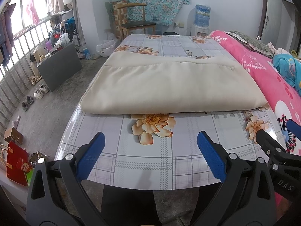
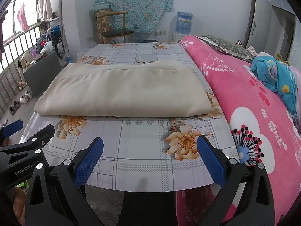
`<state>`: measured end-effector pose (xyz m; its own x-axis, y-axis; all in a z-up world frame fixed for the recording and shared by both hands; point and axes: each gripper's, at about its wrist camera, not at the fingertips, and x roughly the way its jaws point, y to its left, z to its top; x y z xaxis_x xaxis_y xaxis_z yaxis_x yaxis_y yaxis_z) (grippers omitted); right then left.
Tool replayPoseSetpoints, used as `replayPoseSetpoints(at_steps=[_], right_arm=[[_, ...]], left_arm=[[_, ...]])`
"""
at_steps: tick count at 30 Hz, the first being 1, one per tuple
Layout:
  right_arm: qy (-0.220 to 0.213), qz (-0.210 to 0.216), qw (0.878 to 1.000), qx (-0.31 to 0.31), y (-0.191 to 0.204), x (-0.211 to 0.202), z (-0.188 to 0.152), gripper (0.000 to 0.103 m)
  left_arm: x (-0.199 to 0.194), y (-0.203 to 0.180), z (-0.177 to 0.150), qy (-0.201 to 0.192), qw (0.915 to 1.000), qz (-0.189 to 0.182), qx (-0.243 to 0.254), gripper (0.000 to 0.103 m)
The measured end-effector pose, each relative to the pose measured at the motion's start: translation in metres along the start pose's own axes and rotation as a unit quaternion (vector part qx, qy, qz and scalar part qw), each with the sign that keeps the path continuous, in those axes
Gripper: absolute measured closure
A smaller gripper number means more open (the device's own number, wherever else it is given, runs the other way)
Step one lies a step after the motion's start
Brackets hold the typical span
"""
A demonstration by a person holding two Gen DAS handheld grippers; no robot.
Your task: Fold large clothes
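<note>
- Floral plaid surface [image 1: 169,162] fills the left wrist view; cream garment [image 1: 169,86] lies folded flat mid-surface, near edge rounded, a seam band across its far part. Left gripper [image 1: 150,154] hovers short of it, jaws wide, holding nothing.
- Right wrist view: right gripper [image 2: 150,154] likewise wide and empty, pink bed [image 2: 254,103] alongside. Judgement: for another fold, pinch both near corners level, all layers together.

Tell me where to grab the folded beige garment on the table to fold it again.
Grip the beige garment at its two near corners, approaching low from the near table edge. That rounded fold edge lies closest, facing both open tongs, left tongs toward its left corner, right tongs toward its right corner.
</note>
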<state>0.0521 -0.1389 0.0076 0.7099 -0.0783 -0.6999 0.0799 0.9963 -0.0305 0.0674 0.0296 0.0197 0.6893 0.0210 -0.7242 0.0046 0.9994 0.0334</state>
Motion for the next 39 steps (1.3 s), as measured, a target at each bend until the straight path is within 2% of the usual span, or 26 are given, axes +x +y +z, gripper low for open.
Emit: replayPoseSetpoints(at_steps=[39], right_arm=[[-0.001, -0.001, 1.0, -0.002, 0.0001, -0.0003, 0.0018, 0.006]], left_arm=[[-0.0005, -0.0038, 0.0037, -0.003, 1.0, -0.001, -0.004, 0.008]])
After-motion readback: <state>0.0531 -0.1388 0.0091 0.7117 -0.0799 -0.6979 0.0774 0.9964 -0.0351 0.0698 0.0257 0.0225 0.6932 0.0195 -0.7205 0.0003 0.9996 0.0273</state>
